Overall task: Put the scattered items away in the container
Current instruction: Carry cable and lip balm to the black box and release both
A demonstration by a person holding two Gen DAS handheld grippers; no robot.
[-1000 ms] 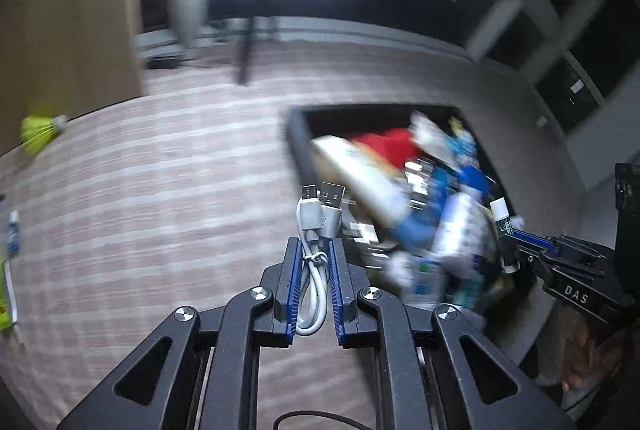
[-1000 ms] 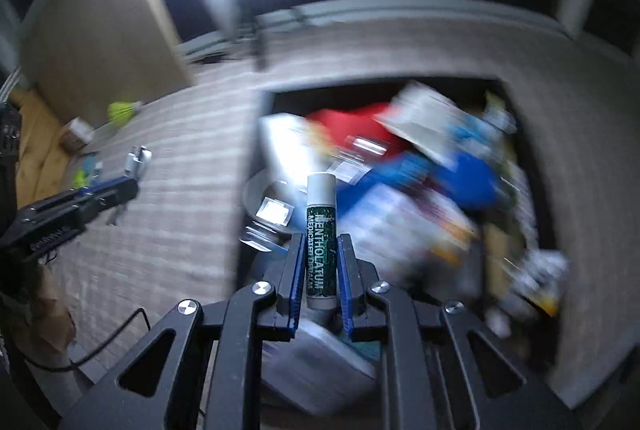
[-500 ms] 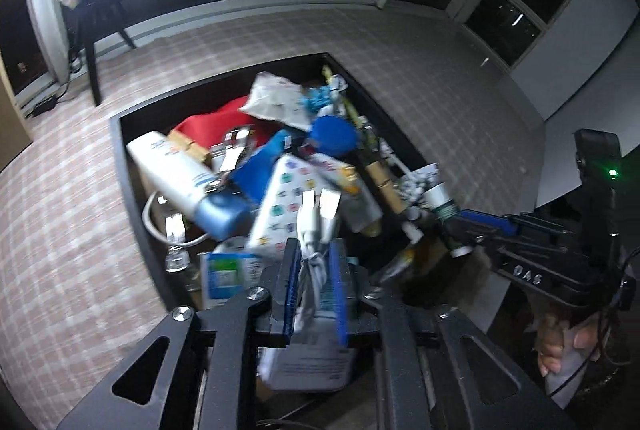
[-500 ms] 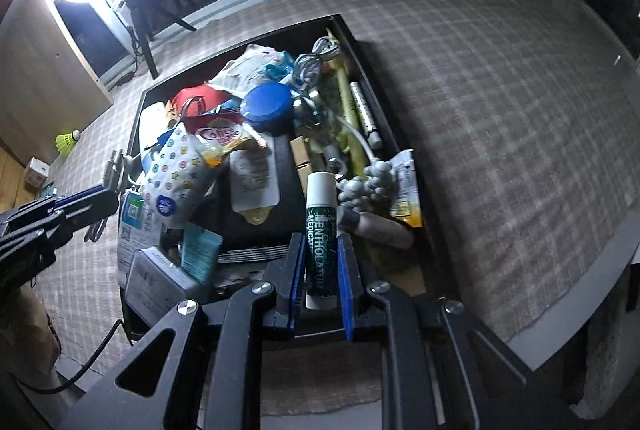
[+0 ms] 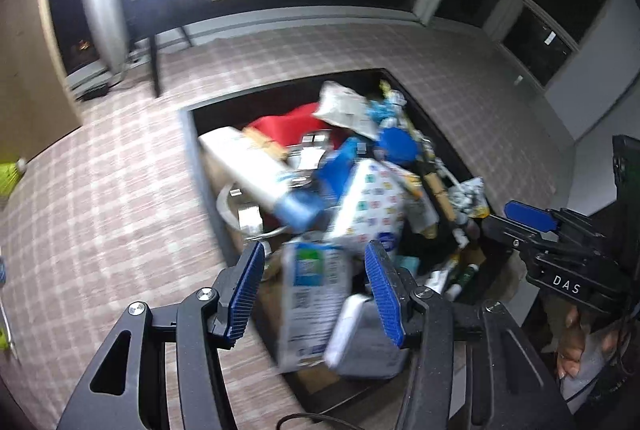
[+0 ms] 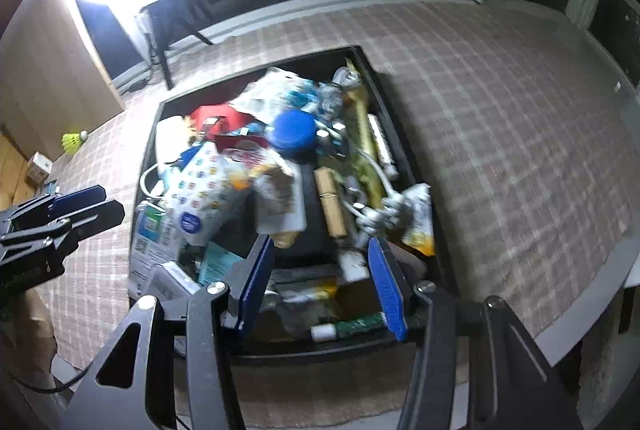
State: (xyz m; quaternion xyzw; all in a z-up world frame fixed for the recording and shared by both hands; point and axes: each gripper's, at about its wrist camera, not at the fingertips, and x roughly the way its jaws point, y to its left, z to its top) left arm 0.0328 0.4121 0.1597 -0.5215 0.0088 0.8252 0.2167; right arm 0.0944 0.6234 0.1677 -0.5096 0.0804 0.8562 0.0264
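Both tools poised above the black container [image 6: 404, 165], jaws opening, nothing between the pads. Left tool [image 5: 316, 290] over the container's near left corner; right tool [image 6: 324, 282] over its near edge. A green-and-white lip-balm stick [image 6: 352, 326] lying loose inside the container, just behind its near wall and below the right tool. A yellow shuttlecock [image 6: 74, 141] out on the checked counter [image 6: 520, 149], well apart from the container's far left corner.

Likely trouble:
- Heap already piled above the rim; a white carton [image 5: 308, 306] leaning over the container's near left wall, apt to slide out onto the counter if nudged.
- Blurred frames suggesting quick travel; a low pass could snag the white cable [image 6: 376, 185] or clip the rim.
- Two tools close together over the same near edge, so a bump between them is possible.

Views compared:
- Right wrist alone: the lip-balm stick entire, the container's near wall and right side, and the shuttlecock entire.
- Left wrist alone: the carton overhanging the rim, the right tool [image 5: 528, 213] from the side, and only a yellow sliver [image 5: 9, 177] at the frame edge, too cut off to name with certainty.
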